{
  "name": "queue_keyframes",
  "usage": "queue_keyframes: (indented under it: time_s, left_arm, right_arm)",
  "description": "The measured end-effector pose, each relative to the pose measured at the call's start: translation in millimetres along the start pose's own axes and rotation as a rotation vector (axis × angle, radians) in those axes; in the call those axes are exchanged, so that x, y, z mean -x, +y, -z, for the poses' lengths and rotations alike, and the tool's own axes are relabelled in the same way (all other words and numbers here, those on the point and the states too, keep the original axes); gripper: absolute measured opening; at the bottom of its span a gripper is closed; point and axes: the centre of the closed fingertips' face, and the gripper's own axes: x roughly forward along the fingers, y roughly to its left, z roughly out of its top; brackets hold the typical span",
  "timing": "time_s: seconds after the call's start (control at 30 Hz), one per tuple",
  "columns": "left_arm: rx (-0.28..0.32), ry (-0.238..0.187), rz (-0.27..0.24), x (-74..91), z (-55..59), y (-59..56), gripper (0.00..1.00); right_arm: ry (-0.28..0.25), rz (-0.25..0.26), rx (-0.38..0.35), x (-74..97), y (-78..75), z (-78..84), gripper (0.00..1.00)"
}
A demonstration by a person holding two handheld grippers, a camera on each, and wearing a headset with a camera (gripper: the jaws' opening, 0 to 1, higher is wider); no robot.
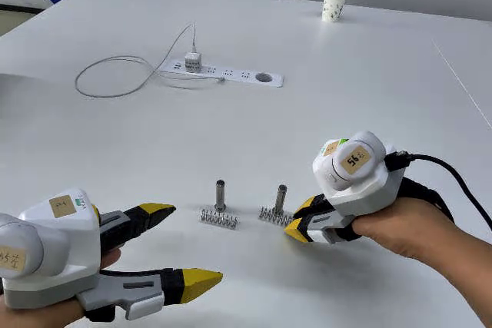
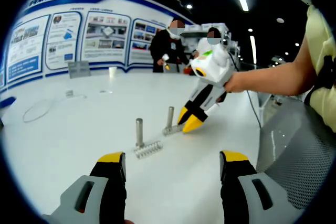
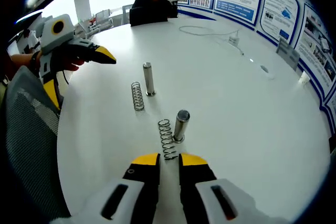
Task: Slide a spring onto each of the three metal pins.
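Two metal pins stand upright on the white table: the left pin (image 1: pixel 221 193) (image 2: pixel 139 132) (image 3: pixel 149 78) and the right pin (image 1: pixel 280 198) (image 2: pixel 170 117) (image 3: pixel 181 125). A spring lies flat beside each, the left spring (image 1: pixel 219 219) (image 3: pixel 137 96) and the right spring (image 1: pixel 275 216) (image 3: pixel 166 139). My right gripper (image 1: pixel 297 222) (image 3: pixel 169 159) rests low on the table, its jaws drawn in around the near end of the right spring. My left gripper (image 1: pixel 181 243) (image 2: pixel 170 163) is open and holds nothing, a hand's width short of the left spring (image 2: pixel 148 149).
A white power strip (image 1: pixel 223 74) with a plugged charger and a looped cable lies mid-table. Near the far edge there is a paper cup (image 1: pixel 334 5). A mesh chair (image 2: pixel 294 150) is close on the right. A black cable (image 1: pixel 453 178) trails from the right gripper.
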Motion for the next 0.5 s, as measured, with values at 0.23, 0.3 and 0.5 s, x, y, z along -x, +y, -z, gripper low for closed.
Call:
queue_keyframes:
  time_s: [0.23,0.3,0.5]
  left_arm:
    - [0.001,0.004,0.002,-0.6,1.3,-0.5,0.74]
    - [0.002,0.004,0.001,0.0,1.4,-0.1,0.74]
    - [0.000,0.006,-0.001,1.4,1.3,0.4,0.74]
  right_arm:
    - [0.006,-0.002,0.008,-2.3,-1.1,2.5,0.13]
    - [0.002,0.000,0.008,-2.5,-1.4,1.9,0.13]
    - [-0.003,0.002,0.018,-0.1,0.5,-0.8,0.12]
